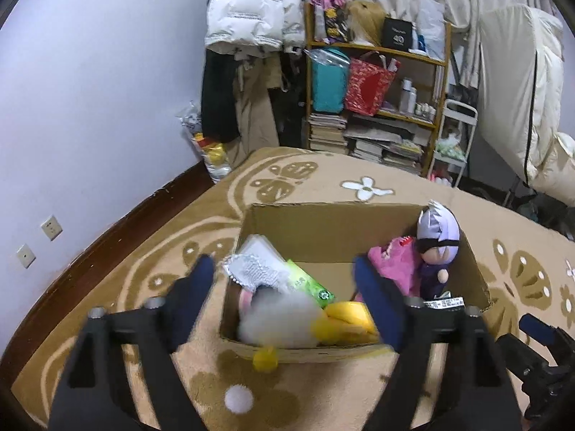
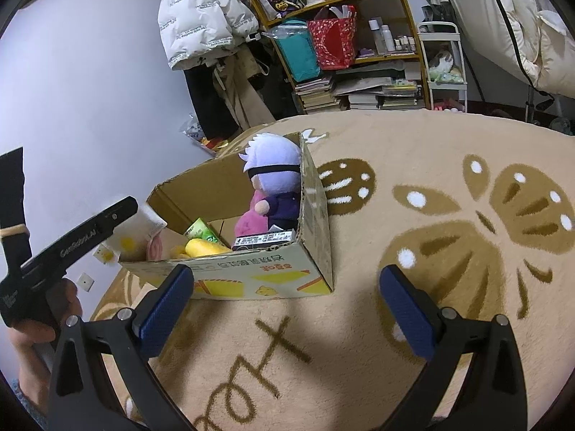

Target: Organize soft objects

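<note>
Carpet [image 2: 413,136], beige w/ brown pattern, carries everything. Cardboard box [image 2: 273,276] sits on it, open top. Inside, right end: doll [image 1: 436,248] w/ lavender hair, upright against wall, pink plush [image 1: 395,269] beside it. Near end: white fluffy toy [image 1: 276,318], blurred, touching yellow plush [image 1: 350,319]. On carpet just outside front wall: yellow pompom [image 1: 265,357], white pompom [image 1: 238,398].

L gripper [image 1: 284,269] over box, fingers spread, empty. R gripper [image 2: 287,292] over carpet, spread, empty.

Pompoms likely v. light, squashy, prone to roll; pinch across middle, gently.
</note>
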